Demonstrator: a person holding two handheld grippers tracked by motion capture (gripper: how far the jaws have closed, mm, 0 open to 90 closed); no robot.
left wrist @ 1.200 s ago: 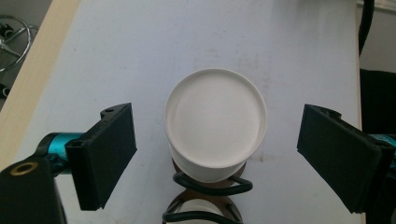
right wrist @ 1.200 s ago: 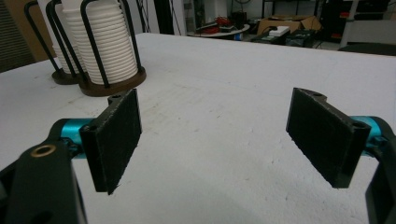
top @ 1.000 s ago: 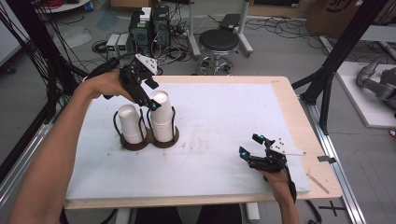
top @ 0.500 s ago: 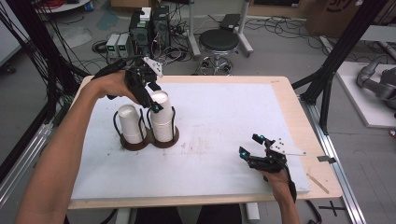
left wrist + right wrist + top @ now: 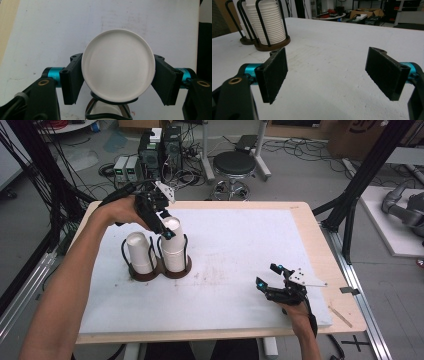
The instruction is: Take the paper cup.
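Left tongs just closed, gripping cup

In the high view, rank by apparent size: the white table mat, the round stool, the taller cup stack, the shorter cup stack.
1. White table mat
2. Round stool, though it stands farther from the camera
3. Taller cup stack, its top in the left claw
4. Shorter cup stack, only a little smaller

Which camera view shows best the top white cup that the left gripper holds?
The left gripper view: the top cup faces the camera, rim between both jaws, which have just closed on it. The high view shows it small, partly behind the left gripper. The right gripper view shows ribbed stacks only.
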